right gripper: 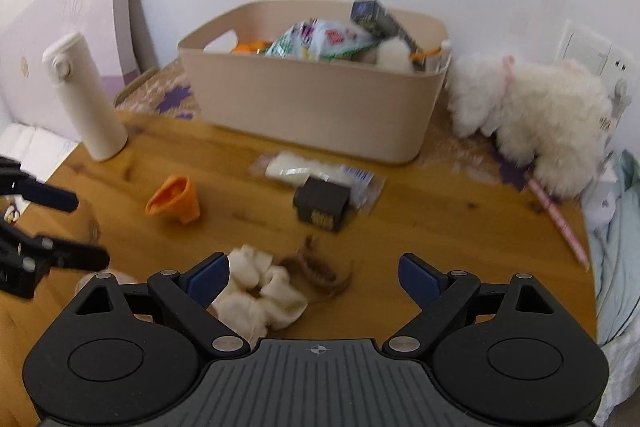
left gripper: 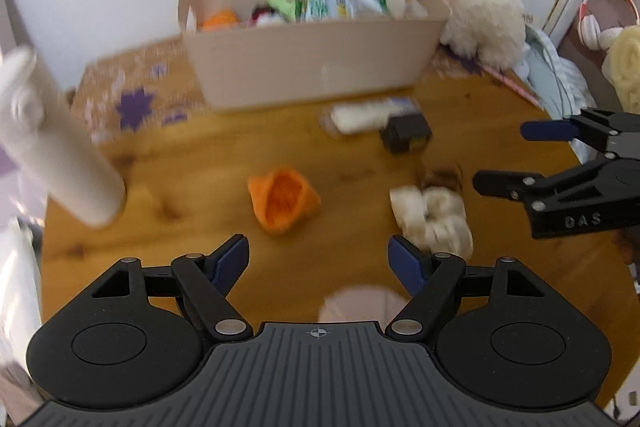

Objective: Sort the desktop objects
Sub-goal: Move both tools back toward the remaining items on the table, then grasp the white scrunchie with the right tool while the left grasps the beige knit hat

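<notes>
A beige bin (left gripper: 312, 67) (right gripper: 320, 107) full of items stands at the back of the wooden table (left gripper: 192, 163). On the table lie an orange knitted piece (left gripper: 282, 199) (right gripper: 174, 201), a white fluffy scrunchie (left gripper: 434, 219) (right gripper: 260, 297), a brown hair clip (right gripper: 320, 271), a small black box (left gripper: 406, 133) (right gripper: 322, 205) and a clear packet of white things (left gripper: 368, 115) (right gripper: 316, 173). My left gripper (left gripper: 318, 259) is open and empty, near the orange piece. My right gripper (right gripper: 314, 277) is open and empty, over the scrunchie and clip; it also shows in the left wrist view (left gripper: 500, 155).
A white flask (right gripper: 82, 99) (left gripper: 52, 143) stands at the left. A white plush toy (right gripper: 532, 119) (left gripper: 484, 19) lies right of the bin. A pink pencil (right gripper: 560, 223) lies near the right edge. A pink round thing (left gripper: 360, 303) lies under my left gripper.
</notes>
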`<state>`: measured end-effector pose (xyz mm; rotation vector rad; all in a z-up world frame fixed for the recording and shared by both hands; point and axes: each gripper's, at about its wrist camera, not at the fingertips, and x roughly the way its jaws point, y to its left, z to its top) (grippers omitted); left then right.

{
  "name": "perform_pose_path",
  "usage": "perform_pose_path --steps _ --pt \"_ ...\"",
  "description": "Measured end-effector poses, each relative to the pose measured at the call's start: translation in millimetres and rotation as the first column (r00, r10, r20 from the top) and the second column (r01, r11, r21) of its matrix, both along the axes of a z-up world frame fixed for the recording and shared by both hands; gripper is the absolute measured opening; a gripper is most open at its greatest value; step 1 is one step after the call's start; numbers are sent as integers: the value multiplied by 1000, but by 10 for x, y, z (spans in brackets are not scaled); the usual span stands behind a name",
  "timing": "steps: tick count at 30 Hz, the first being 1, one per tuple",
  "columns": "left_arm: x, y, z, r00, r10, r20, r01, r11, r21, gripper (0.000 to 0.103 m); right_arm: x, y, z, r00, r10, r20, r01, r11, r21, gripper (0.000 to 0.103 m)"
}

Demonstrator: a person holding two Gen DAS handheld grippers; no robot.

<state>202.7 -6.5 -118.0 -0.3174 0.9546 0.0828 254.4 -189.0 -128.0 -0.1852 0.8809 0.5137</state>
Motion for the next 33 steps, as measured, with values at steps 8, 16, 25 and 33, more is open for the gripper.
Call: perform_pose_path --steps 8,16,25,33 --pt "-137 -242 -254 998 -16 -59 14 999 -33 78 -63 144 -205 998 29 -64 -29 1000 2 93" --pt "-22 -325 -404 998 15 -67 -21 996 -86 80 -59 335 -428 992 25 -123 -25 1000 3 84" --pt "56 -352 -603 994 5 -108 -14 996 -83 64 -18 366 -523 990 10 -143 -11 1000 -8 69" --pt "56 -234 -625 995 36 -91 -45 994 -104 55 -27 361 -521 989 46 -143 -49 999 -20 27"
